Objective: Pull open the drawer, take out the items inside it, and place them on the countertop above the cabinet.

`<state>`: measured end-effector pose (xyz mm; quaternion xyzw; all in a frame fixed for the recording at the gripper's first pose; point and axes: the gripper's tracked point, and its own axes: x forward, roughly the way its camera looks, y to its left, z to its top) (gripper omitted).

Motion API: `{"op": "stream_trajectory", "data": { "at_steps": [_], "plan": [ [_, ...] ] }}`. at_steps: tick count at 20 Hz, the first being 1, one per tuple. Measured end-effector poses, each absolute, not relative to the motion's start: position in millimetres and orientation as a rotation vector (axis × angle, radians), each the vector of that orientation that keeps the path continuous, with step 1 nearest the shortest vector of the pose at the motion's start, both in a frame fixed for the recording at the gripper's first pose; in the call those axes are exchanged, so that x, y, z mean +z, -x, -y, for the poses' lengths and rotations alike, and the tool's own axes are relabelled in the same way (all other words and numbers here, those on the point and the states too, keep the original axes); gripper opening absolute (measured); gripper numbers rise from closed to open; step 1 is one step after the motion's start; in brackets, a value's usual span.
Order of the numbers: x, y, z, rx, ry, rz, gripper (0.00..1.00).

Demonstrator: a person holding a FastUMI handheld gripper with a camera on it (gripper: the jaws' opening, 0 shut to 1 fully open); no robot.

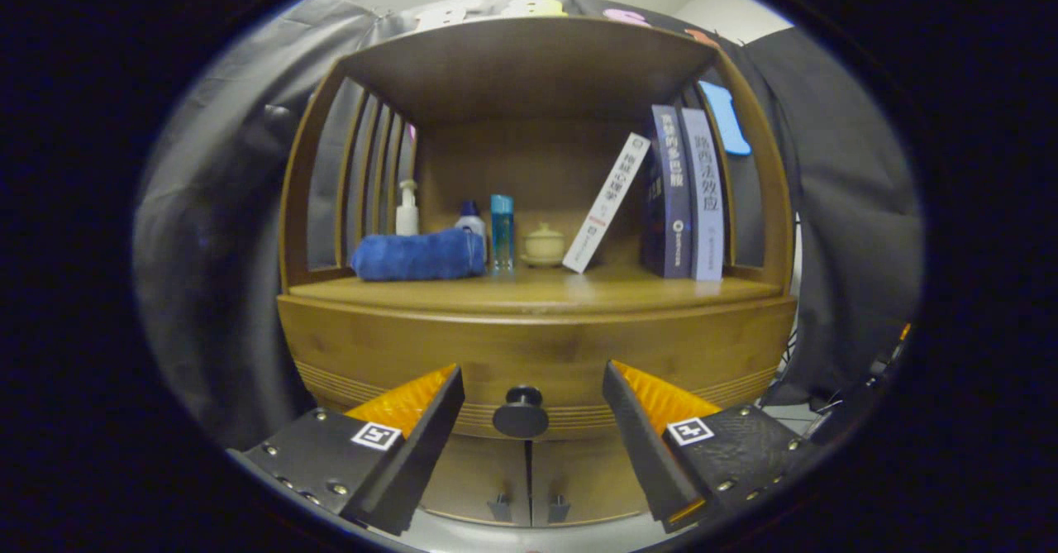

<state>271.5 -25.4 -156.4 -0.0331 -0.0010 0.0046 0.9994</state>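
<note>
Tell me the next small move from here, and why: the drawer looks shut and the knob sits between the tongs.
Probably ease the tongs straight forward a little, then close on the drawer knob. They stand open with the knob centred in the gap, not yet touched by either side. The drawer front lies flush with the cabinet, so nothing can come out until it is pulled.

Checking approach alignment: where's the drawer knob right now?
In the gripper view, the round dark drawer knob sits centred between the open gripper's fingers, on the closed drawer front just below the countertop, above two cabinet doors.
</note>
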Motion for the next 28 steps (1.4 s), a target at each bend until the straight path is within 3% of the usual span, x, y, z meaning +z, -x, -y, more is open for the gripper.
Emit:
{"op": "stream_trajectory", "data": {
  "at_steps": [3,11,14,16,28],
  "plan": [
    [-180.0,-300.0,27.8,0.001,0.028,-0.053,1.0],
    [-187.7,-303.0,20.5,0.009,-0.036,-0.032,0.41],
    [-188.1,-299.2,17.6,0.085,-0.101,-0.044,0.4],
    [-188.8,-287.9,21.5,0.056,-0.039,-0.058,0.28],
    [-206.0,-157.9,26.6,0.026,0.041,-0.061,0.29]
  ]
}}
